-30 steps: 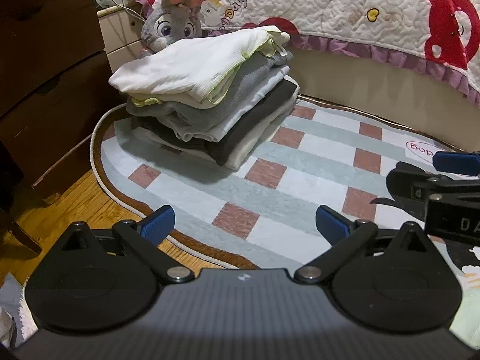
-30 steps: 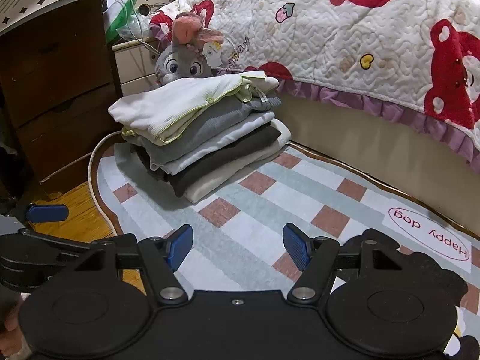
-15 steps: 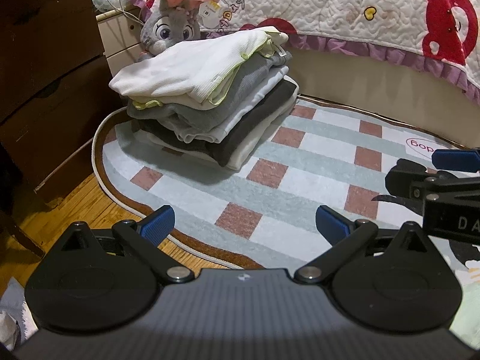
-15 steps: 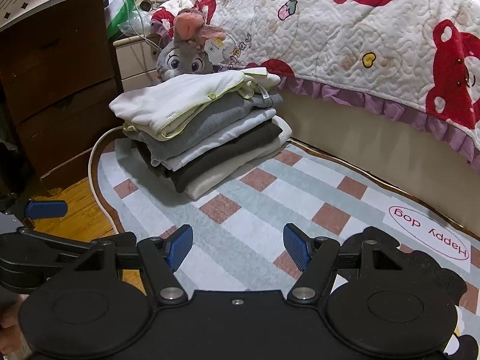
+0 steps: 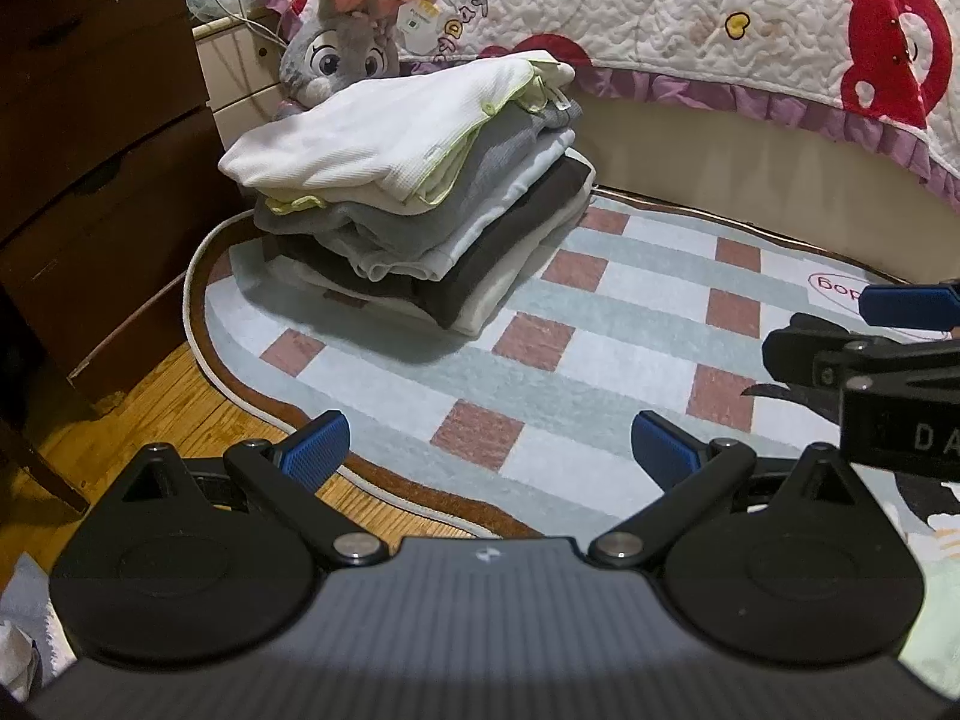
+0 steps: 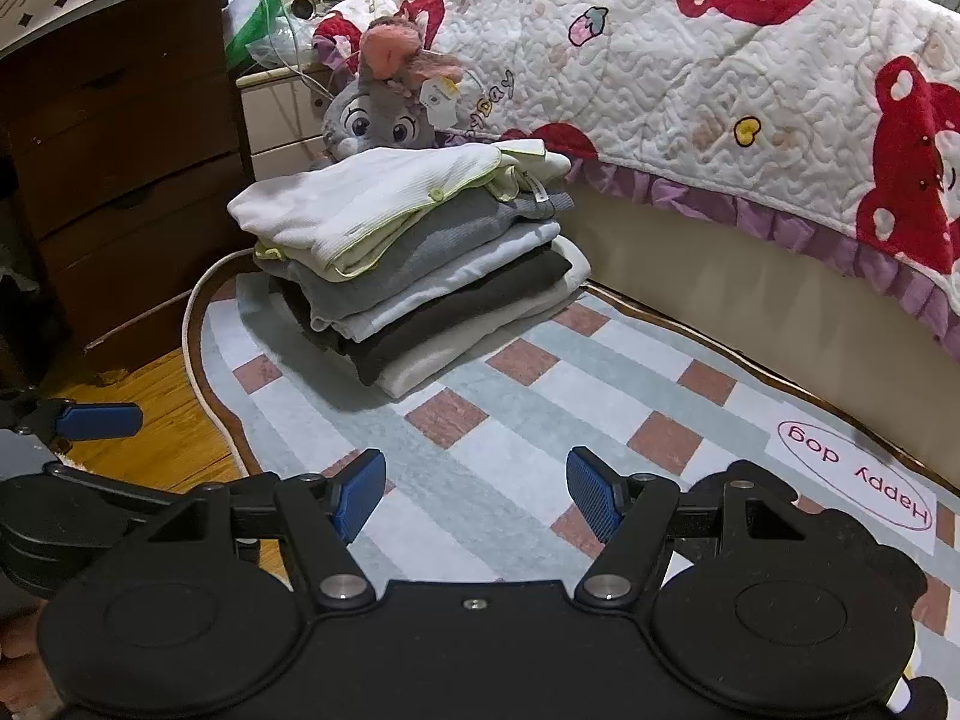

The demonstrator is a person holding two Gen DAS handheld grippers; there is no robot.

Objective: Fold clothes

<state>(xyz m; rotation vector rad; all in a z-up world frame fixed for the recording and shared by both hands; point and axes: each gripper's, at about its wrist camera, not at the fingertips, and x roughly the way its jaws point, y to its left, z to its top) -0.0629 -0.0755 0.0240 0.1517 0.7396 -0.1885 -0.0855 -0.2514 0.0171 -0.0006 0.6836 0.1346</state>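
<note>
Bedding came first in size: a white quilted bedspread with red bears and a purple frill [image 6: 690, 78] hung over the bed's side along the far edge of both views. Below it lay an oval rug checked in pale green, white and brick red with a brown border [image 5: 630, 324], partly covering a yellowish wooden floor [image 5: 180, 414]. A dark brown wooden chest of drawers [image 6: 120, 138] stood at the left. On the rug's far left end, close to the bed, sat the stack of folded clothes [image 6: 420, 252], a white ribbed garment with yellow-green trim on top, grey, white, dark and cream layers beneath. A grey plush rabbit with pink ears [image 5: 348, 42] leaned just behind the stack. The left gripper [image 5: 489, 450] and the right gripper [image 6: 477, 492] both hovered above the rug, well short of the stack, each with its blue-padded fingers spread apart and nothing between them.
</note>
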